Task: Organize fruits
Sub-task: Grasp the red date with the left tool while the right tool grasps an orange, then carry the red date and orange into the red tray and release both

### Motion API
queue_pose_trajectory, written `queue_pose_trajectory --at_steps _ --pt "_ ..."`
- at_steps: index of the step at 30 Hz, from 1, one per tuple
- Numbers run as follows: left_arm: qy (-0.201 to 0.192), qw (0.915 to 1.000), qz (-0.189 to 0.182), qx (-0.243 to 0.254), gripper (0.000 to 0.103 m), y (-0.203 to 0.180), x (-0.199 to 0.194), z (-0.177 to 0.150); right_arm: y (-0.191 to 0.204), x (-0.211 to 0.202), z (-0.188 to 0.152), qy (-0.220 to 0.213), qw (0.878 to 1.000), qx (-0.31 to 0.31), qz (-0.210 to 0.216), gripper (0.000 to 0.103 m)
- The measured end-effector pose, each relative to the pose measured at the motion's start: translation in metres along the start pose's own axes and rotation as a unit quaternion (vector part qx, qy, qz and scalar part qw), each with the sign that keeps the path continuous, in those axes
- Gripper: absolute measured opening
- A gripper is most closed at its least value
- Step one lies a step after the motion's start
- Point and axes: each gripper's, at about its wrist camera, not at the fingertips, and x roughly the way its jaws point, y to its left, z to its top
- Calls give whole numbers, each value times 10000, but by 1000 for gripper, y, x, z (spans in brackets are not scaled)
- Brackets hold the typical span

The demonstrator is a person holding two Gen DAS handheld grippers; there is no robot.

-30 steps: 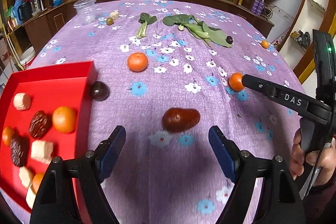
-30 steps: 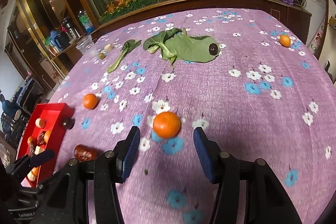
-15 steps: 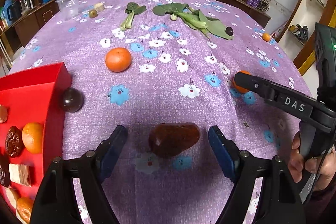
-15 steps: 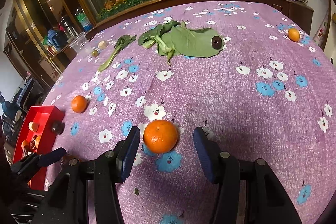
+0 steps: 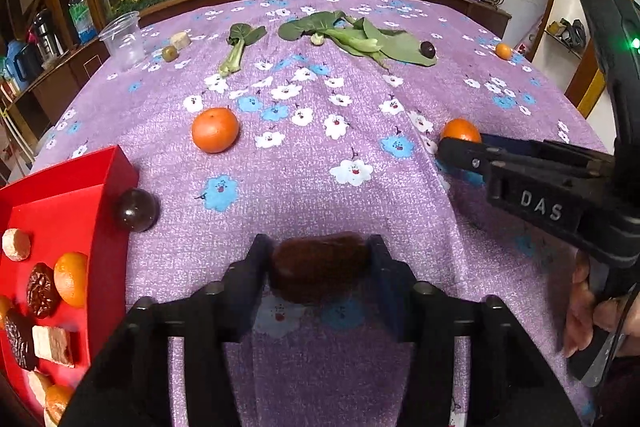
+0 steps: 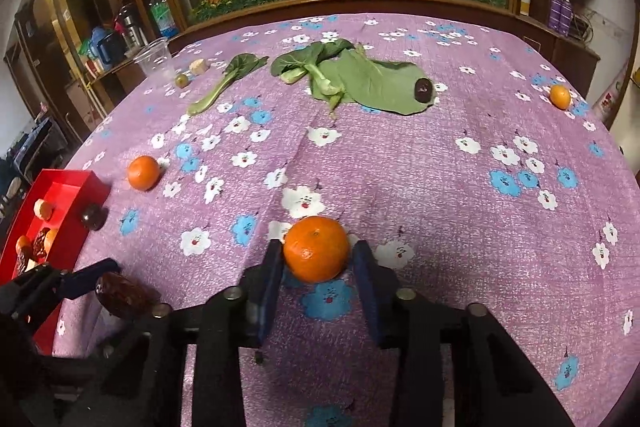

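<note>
**Both tongs clamp at once: date on the left, orange on the right**

Your desk (image 5: pixel 472 95) under the purple flowered cloth carries everything, and the red tray (image 5: pixel 68 187) sits at its left edge, within easy reach of your left hand, so fruit can be dropped straight in. Greens lie at the far side: I count two bunches, well apart from your work.

Your left tongs (image 5: pixel 319 261) have just been closing and now squeeze the brown date (image 5: pixel 320 265) end to end, its long axis across the jaws. Your right tongs (image 6: pixel 316 255) have just been closing too, and both pads press the orange (image 6: pixel 317 247) at its widest girth, which looks like a secure hold.

Loose on the cloth besides: two more oranges, one dark round fruit (image 5: pixel 136 209) touching the tray's outer wall, one dark fruit on a leaf, one small green fruit beside the one clear cup (image 5: pixel 122 41).

In the tray I make out roughly four orange fruits; the rest is hard to count.
</note>
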Motion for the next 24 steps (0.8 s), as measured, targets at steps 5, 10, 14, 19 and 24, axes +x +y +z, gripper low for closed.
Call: queue_pose_trajectory --at_steps 5,10,14,19,24 --pt "15 9995 -194 -242 47 8 -6 -2 -6 -3 0 -70 9997 173 182 34" --pt "-99 9986 -277 -430 47 16 -23 -4 -8 -8 -1 -85 9989 335 301 34" --pt "-234 9973 -316 -614 47 28 -41 -8 -1 -23 -3 -171 9988 313 324 34" --pt "-463 9941 -285 -934 47 53 -68 -13 17 -45 -6 -264 9983 217 465 34" --pt "-754 9879 -86 -1352 47 94 -99 -25 44 -65 -8 -315 9975 27 630 35"
